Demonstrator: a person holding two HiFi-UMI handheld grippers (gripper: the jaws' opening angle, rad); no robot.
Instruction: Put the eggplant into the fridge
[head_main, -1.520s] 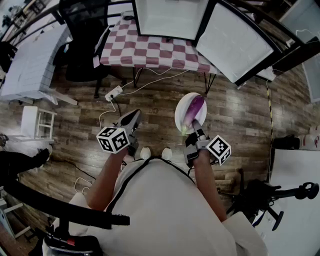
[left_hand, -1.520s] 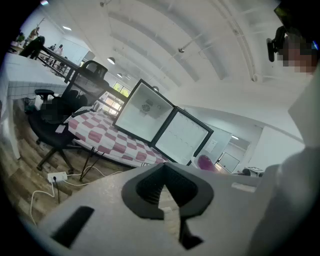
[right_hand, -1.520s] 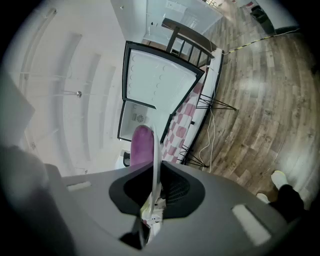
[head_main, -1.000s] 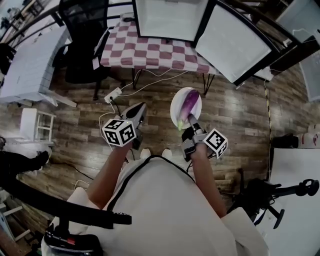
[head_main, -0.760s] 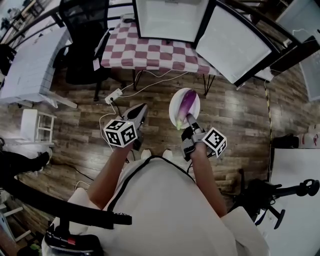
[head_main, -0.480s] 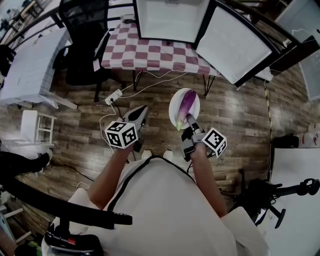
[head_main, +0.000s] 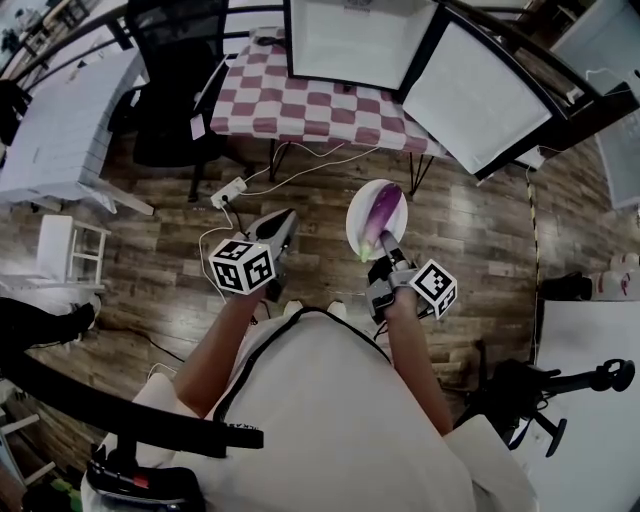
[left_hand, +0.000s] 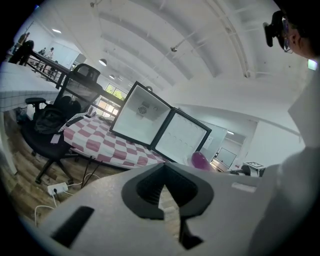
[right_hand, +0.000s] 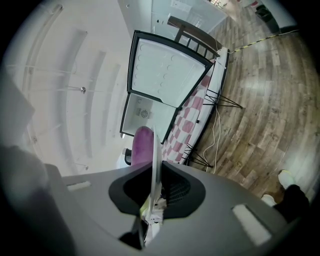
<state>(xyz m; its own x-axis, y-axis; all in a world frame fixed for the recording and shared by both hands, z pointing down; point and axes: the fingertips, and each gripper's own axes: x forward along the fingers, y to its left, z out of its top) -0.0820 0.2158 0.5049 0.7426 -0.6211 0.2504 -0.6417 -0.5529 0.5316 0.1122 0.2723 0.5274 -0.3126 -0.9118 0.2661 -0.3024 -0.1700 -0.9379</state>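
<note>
The eggplant lies loose on a small white plate, green stem end towards the person, carried above the wooden floor and well short of the fridge. The right gripper has its jaws clamped narrow on the plate's near rim, so the plate is held from one edge only. The left gripper hangs beside it with jaws together on nothing. The fridge stands on the checkered table with its door swung wide. The risk, as I judge it, is tilt: any roll of the right wrist, or the plate pivoting in that one-sided pinch, could send the eggplant rolling off onto the floor.
</note>
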